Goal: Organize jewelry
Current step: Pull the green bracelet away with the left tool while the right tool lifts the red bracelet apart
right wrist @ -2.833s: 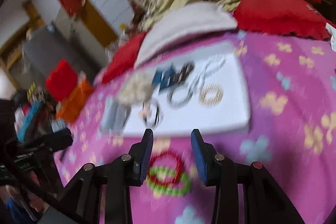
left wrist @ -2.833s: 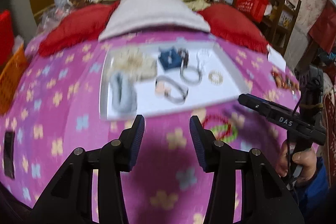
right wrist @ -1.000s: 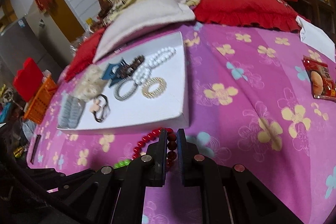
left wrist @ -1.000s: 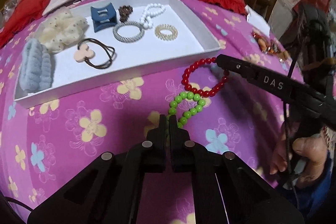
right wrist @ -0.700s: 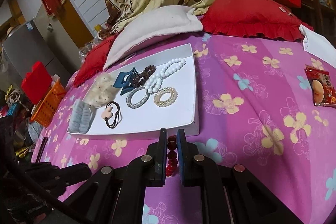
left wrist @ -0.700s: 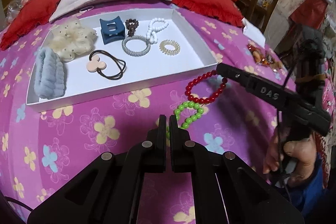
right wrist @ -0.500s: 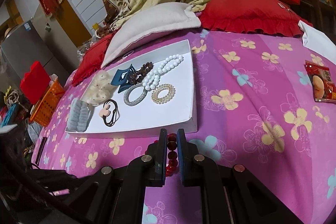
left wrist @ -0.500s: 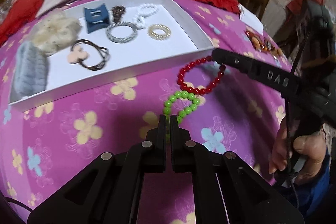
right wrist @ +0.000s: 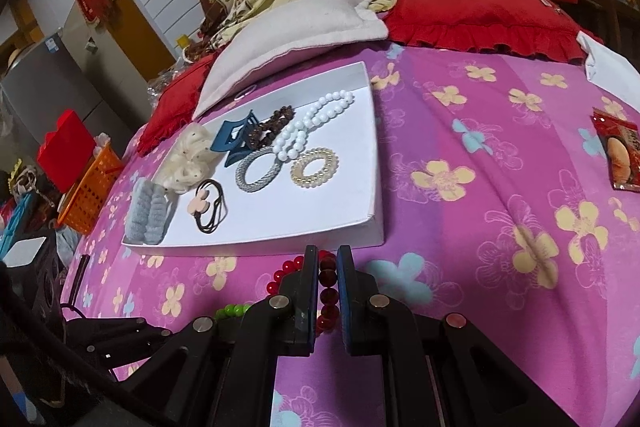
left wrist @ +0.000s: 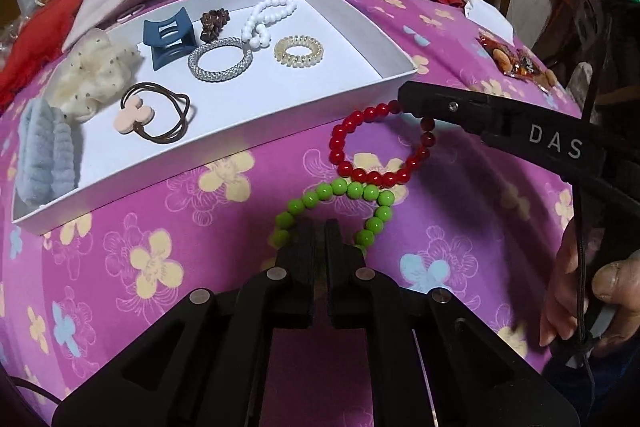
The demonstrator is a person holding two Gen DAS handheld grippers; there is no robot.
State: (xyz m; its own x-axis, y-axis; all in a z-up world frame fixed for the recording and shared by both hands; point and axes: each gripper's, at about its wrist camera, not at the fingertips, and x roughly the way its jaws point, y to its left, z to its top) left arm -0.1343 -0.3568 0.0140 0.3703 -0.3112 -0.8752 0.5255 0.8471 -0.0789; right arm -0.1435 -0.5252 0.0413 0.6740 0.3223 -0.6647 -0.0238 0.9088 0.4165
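Tongs, right [right wrist: 327, 259], still clamp red bracelet [left wrist: 360, 171]; tray [left wrist: 360, 27] nearer.

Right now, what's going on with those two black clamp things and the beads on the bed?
A person is tidying jewelry with a hand-held gripper in each hand. The right gripper is shut on the red bracelet, just outside the white tray's near corner. The left gripper is shut on the green bracelet, which rests on the pink bedspread beside the red one. The tray already holds hair ties, a blue clip and a white bead strand. Neither bracelet is in it yet.
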